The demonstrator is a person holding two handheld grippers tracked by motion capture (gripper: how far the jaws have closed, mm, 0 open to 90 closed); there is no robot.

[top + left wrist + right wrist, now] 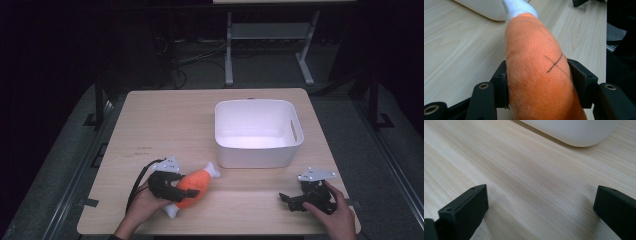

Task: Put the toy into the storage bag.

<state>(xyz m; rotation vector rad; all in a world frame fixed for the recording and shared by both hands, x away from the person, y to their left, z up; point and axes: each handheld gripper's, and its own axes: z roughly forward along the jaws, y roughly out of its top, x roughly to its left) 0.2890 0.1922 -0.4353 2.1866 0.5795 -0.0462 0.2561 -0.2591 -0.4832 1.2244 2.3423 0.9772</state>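
Note:
An orange plush drumstick (194,184) with white bone ends lies near the table's front left. My left gripper (176,189) is shut on its orange body; in the left gripper view both jaws press into the plush drumstick (536,75), which has a stitched black cross. A white tub (257,131) stands right of centre, its inside bare. My right gripper (289,200) rests at the front right, open, with only bare wood between its fingers (466,207). The right gripper view shows the white tub (574,130) ahead.
The light wooden table (170,120) has free room at its left and back. Beyond the far edge stand metal frame legs (229,50) and cables on a dark floor. The tub's corner (484,8) lies just past the drumstick's white tip.

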